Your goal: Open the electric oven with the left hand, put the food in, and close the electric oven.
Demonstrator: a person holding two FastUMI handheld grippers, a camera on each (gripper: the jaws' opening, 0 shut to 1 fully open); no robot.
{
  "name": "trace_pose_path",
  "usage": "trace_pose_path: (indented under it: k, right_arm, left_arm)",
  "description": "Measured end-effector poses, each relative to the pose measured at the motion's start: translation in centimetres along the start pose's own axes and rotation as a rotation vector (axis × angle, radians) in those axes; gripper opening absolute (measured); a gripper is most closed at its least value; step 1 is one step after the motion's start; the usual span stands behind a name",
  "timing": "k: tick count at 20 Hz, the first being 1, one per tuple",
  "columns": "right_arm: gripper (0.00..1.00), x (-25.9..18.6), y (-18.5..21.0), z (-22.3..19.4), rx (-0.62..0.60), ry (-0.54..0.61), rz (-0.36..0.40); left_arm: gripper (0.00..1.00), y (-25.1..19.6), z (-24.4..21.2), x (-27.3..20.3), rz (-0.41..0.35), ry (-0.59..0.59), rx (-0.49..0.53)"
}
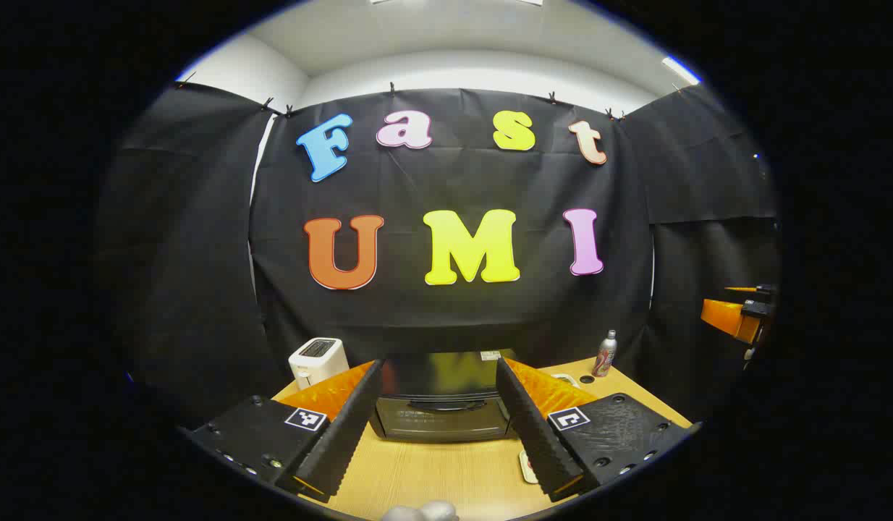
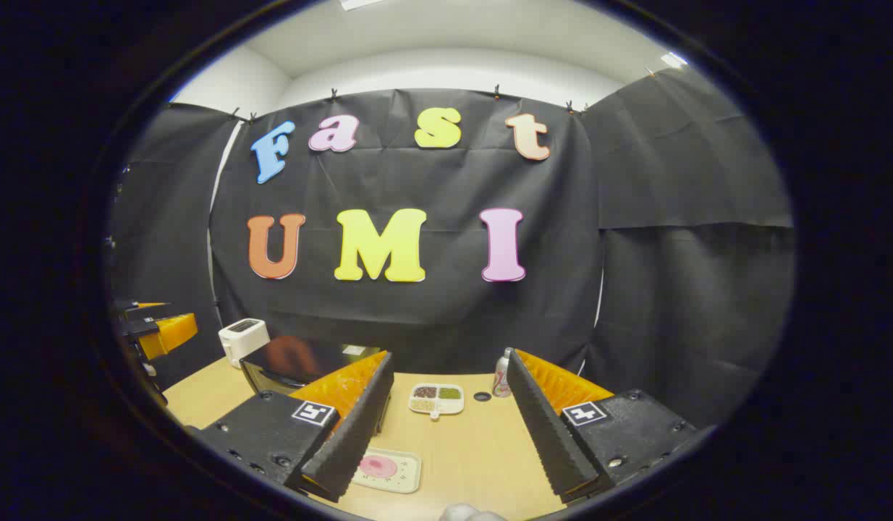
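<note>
Opening configuration for the oven-loading task. The left gripper (image 1: 439,441) is held level above the near edge of the counter (image 1: 446,470), its fingers spread wide apart and empty, and it is aimed so that the electric oven (image 1: 441,405) sits framed squarely between them; this alignment suits a straight approach to the door handle (image 1: 443,406), the dark curved bar across the upper front of the door. The oven stands near the back of the counter with its door closed. A white toaster (image 1: 315,359) stands to its left and a slim metal bottle (image 1: 604,354) to its right, both well apart from the approach line.

The right gripper (image 2: 446,441) is likewise spread apart and holds nothing. It is held off to the right of the oven (image 2: 302,362), presumably so that the door's swing and the left hand's reach stay unobstructed. Just below its left finger lies the food tray (image 2: 390,470), a pale rectangular tray bearing a pink round item, near the front edge of the counter within easy reach of this hand. Farther back rest a compartmented dish (image 2: 437,398) with dark and green fillings, a small dark cap (image 2: 482,396), and the bottle (image 2: 501,373).

Judged stage: no step begun; door shut, food still outside
</note>
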State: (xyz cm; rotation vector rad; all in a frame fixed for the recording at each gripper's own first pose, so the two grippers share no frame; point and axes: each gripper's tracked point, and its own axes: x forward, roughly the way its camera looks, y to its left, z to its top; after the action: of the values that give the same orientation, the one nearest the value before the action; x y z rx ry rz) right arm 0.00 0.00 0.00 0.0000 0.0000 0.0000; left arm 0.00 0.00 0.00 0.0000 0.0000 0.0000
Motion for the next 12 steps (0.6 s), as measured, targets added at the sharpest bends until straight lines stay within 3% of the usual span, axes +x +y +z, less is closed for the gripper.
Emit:
trace_pose_path:
  k: [12]
  right_arm:
    - [0.97, 1.0, 0.4, 1.0, -0.016, -0.011, 0.023]
  left_arm:
    - [0.96, 0.2, -1.3, 2.3, 0.023, 0.037, -0.005]
